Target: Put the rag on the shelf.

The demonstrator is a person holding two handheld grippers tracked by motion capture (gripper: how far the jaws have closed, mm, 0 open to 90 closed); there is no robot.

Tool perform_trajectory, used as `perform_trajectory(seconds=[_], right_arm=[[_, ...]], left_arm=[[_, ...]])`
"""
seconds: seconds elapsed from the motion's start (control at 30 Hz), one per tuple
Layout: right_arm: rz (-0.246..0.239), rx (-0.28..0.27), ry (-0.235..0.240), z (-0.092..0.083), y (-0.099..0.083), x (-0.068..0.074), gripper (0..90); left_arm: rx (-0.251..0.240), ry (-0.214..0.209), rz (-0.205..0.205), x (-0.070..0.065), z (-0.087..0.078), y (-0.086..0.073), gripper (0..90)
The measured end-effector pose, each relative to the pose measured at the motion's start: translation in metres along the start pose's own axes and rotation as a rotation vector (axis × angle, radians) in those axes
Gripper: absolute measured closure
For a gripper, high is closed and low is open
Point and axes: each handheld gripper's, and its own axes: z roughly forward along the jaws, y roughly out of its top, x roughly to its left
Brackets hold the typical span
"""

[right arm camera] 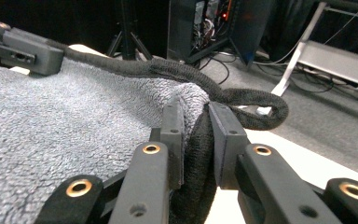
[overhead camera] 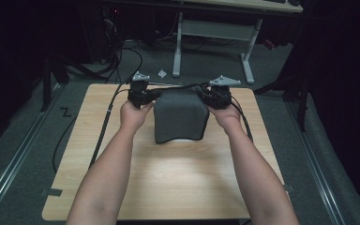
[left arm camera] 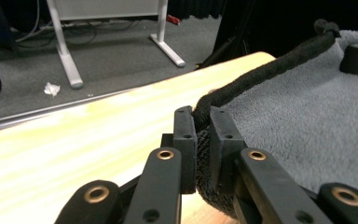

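A grey fleece towel [overhead camera: 180, 117] with a dark rolled hem is stretched between both grippers over the far half of the wooden table [overhead camera: 168, 183]. My left gripper [overhead camera: 143, 96] pinches the towel's far left corner. In the left gripper view its jaws [left arm camera: 203, 140] clamp the black hem, with the towel [left arm camera: 303, 121] spreading to the right. My right gripper [overhead camera: 215, 96] pinches the far right corner. Its jaws [right arm camera: 196, 140] close on folded cloth, and the towel [right arm camera: 60, 135] runs off to the left. The towel's near edge hangs down and rests on the tabletop.
Cables [overhead camera: 105, 122] trail from the grippers across the table's left side and down to the floor. A white desk frame [overhead camera: 211, 42] stands on the grey carpet beyond the table, with a crumpled scrap of paper [left arm camera: 51, 88] near its leg. Dark stands flank the table.
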Motion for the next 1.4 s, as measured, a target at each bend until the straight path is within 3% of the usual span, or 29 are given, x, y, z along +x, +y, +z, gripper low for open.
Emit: perform_trajectory(seconds=[0.3, 0.53, 0.77, 0.9, 0.97, 1.13, 1.27, 1.4], right_arm=[[0.038, 0.022, 0.032, 0.003, -0.012, -0.002, 78.2], [0.05, 0.038, 0.042, 0.006, -0.022, -0.003, 78.0], [0.099, 0.037, 0.073, 0.009, -0.028, -0.005, 77.4], [0.126, 0.045, 0.085, 0.011, -0.031, -0.006, 76.5], [0.13, 0.05, 0.08, 0.011, -0.032, -0.006, 76.0], [0.154, 0.052, 0.073, 0.011, -0.035, -0.007, 70.4], [0.174, 0.065, 0.032, 0.011, -0.036, -0.012, 58.0], [0.154, 0.071, -0.023, 0.01, -0.035, -0.014, 50.7]], left_arm=[[0.031, -0.028, -0.019, 0.001, 0.004, -0.018, 82.9], [0.048, -0.035, -0.018, 0.001, 0.005, -0.022, 82.8], [0.068, -0.041, -0.018, 0.003, 0.005, -0.027, 82.8], [0.073, -0.069, -0.047, 0.006, 0.008, -0.037, 82.8], [0.09, -0.097, -0.064, 0.008, 0.01, -0.041, 82.6], [0.105, -0.116, -0.061, 0.007, 0.012, -0.044, 81.7], [0.109, -0.112, -0.061, 0.008, 0.01, -0.046, 80.1], [0.123, -0.09, -0.074, 0.011, 0.009, -0.047, 74.3]])
